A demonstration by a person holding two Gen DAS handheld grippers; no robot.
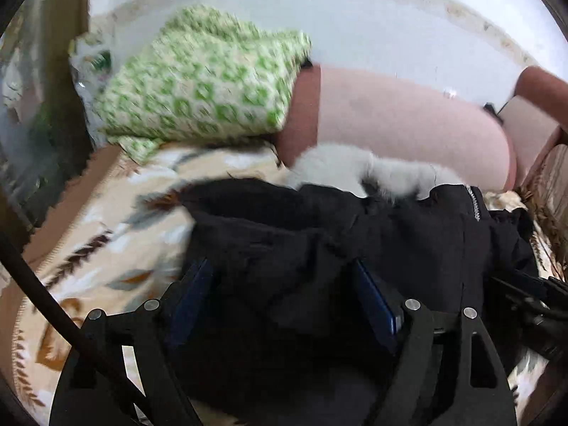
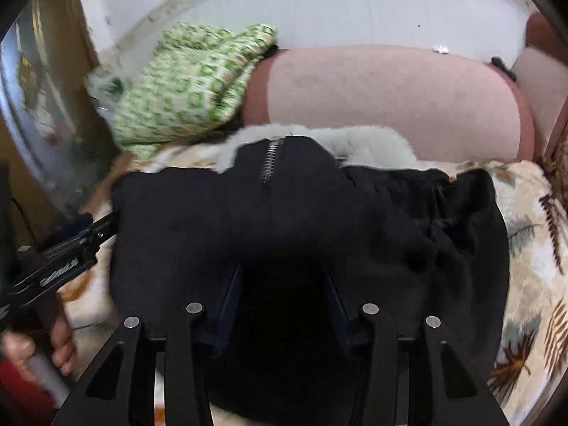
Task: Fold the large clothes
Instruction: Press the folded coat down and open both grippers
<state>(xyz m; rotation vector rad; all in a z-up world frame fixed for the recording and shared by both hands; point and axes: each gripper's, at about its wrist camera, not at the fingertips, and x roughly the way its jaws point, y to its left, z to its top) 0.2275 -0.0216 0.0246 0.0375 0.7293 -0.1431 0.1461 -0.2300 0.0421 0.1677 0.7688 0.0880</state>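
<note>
Over leaf-print blanket (image 2: 532, 248): black coat (image 2: 284, 213) hides tips of both tongs (left (image 1: 284, 284), right (image 2: 284, 284)), each spread apart.

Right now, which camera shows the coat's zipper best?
The right wrist view: the silver zipper sits near the middle, running down the black coat below the grey fur trim. The left wrist view shows only a short stretch near its right side.

Wall: pale grey-white painted wall (image 2: 355, 7), scuffed.
Seat: dusty-pink upholstered cushion (image 2: 390, 99).
Cover: cream leaf-print fleece blanket (image 2: 532, 248).
Left: green-and-white patterned knit cloth (image 1: 198, 78), heaped.
</note>
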